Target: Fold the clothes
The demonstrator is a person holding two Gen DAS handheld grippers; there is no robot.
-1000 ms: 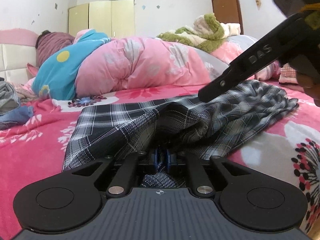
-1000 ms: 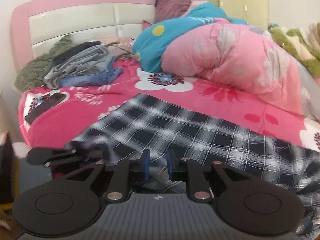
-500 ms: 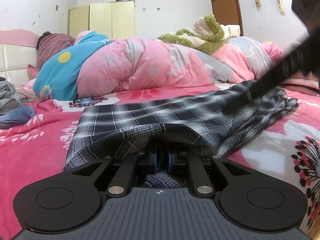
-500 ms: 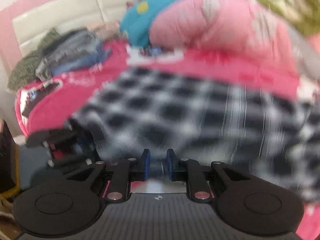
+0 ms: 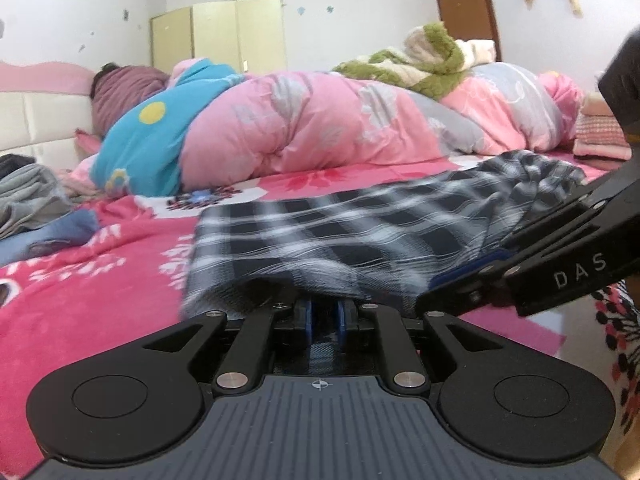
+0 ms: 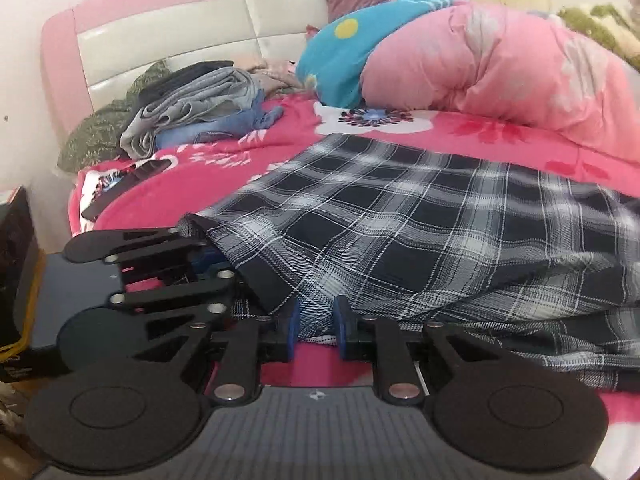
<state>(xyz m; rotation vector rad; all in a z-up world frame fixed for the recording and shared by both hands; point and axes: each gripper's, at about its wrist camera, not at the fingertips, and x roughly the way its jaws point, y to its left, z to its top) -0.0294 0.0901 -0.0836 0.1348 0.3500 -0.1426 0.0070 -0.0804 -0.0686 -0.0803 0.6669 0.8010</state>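
Observation:
A black-and-white plaid garment (image 5: pixel 340 224) (image 6: pixel 400 220) lies spread on the pink floral bed, its near edge folded over. My left gripper (image 5: pixel 324 314) is shut on that near edge, with plaid cloth pinched between its blue pads. My right gripper (image 6: pixel 316 322) is shut on the same folded edge a little to the right, where the cloth bunches between its pads. In the left wrist view the right gripper (image 5: pixel 448 284) comes in low from the right, close beside mine. In the right wrist view the left gripper (image 6: pixel 208 258) sits at the left, half under the cloth.
A pink quilt (image 5: pixel 320 128) and a blue blanket are heaped across the far side of the bed. A stack of folded clothes (image 6: pixel 200 116) lies by the pink headboard (image 6: pixel 180 40), with a phone (image 6: pixel 120 188) near the bed's corner. A dark box (image 6: pixel 16 248) stands beside the bed.
The right gripper has come down from high on the right to the bed's near edge, beside the left gripper. The garment's raised fold has sunk and lies flatter.

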